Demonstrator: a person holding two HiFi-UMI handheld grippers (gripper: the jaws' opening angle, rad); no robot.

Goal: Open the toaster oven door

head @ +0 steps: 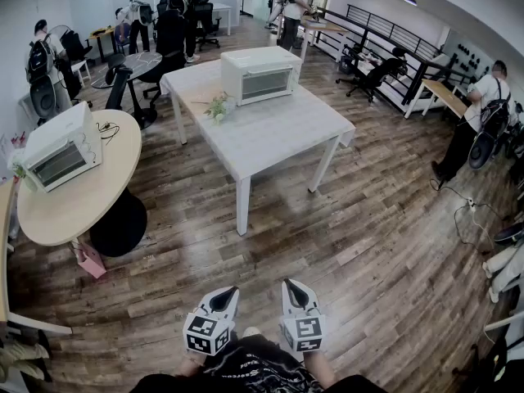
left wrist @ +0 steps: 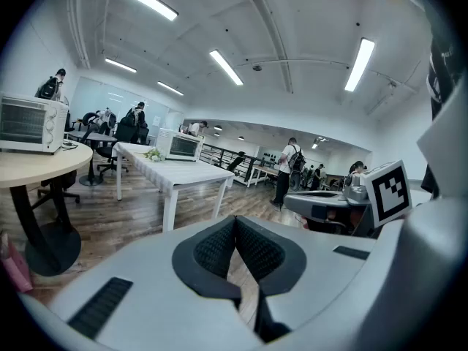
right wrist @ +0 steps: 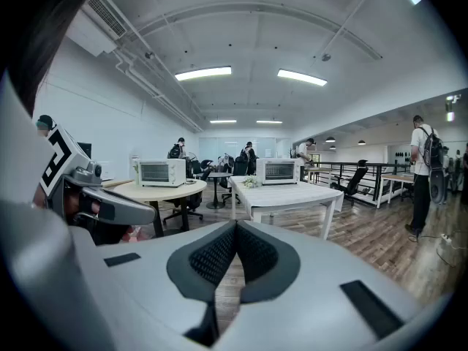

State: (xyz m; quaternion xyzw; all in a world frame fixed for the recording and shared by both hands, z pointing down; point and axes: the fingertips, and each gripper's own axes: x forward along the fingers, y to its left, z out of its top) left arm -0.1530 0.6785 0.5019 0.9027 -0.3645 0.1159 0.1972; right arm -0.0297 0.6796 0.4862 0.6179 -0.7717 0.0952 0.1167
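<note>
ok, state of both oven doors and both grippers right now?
white toaster oven on square white table: door shut
second white toaster oven on round wooden table: door shut
left gripper: jaws shut, empty
right gripper: jaws shut, empty

Bright ceiling strip lights (right wrist: 203,72); strong fisheye bending; dark corners

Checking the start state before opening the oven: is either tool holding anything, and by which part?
Nothing is held: the left tool and the right tool each have jaws shut together with nothing between them.
</note>
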